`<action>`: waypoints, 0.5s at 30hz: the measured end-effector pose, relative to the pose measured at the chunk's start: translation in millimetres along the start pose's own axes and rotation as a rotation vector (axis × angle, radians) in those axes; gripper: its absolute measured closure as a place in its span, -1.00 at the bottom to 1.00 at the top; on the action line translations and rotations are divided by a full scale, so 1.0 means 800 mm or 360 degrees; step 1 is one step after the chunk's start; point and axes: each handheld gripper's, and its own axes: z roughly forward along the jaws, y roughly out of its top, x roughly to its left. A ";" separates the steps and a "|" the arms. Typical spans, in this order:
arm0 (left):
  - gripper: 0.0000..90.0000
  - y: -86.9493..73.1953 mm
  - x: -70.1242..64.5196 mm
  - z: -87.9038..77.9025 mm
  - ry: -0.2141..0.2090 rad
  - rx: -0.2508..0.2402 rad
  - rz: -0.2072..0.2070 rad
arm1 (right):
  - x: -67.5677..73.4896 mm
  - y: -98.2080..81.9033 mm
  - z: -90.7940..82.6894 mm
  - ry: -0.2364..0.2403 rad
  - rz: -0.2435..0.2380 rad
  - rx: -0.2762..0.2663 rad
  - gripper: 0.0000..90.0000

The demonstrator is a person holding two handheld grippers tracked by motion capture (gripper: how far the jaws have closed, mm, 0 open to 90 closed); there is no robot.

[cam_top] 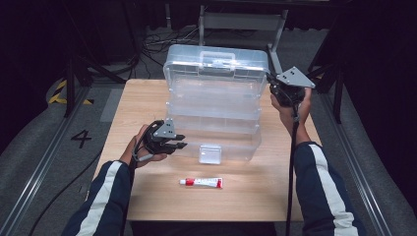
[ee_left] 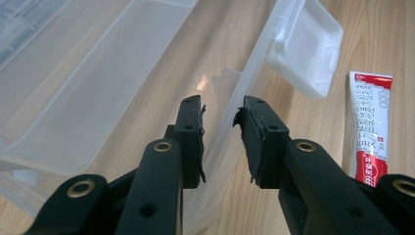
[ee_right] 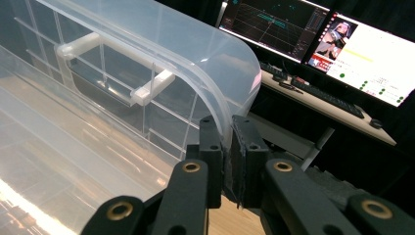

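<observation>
A clear plastic storage box (cam_top: 216, 140) stands on the wooden table (cam_top: 275, 196) with its lid (cam_top: 216, 73) swung up behind it. My right gripper (cam_top: 270, 81) is at the lid's upper right corner. In the right gripper view it (ee_right: 227, 129) is shut on the lid's curved rim (ee_right: 215, 63). My left gripper (cam_top: 180, 141) is at the box's front left. In the left gripper view it (ee_left: 220, 115) stands open with the box's front wall (ee_left: 230, 93) passing between the pads, which show gaps on both sides. A red and white tube (cam_top: 201, 183) lies in front of the box.
The box's front latch flap (cam_top: 210, 153) hangs open toward the tube (ee_left: 369, 122). Cables and metal stands sit on the dark floor behind the table. In the right gripper view a desk with monitors (ee_right: 362, 54) and a keyboard stands beyond the lid.
</observation>
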 end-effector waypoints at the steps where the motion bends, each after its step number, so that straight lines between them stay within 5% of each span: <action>1: 0.56 0.000 0.000 0.000 0.0000 0.0000 0.0000 | 0.000 0.000 0.000 0.0000 0.0000 0.0000 0.88; 15: 0.58 0.002 -0.003 0.001 -0.0018 0.0003 -0.0001 | -0.011 0.008 0.022 0.0006 0.0061 0.0034 0.89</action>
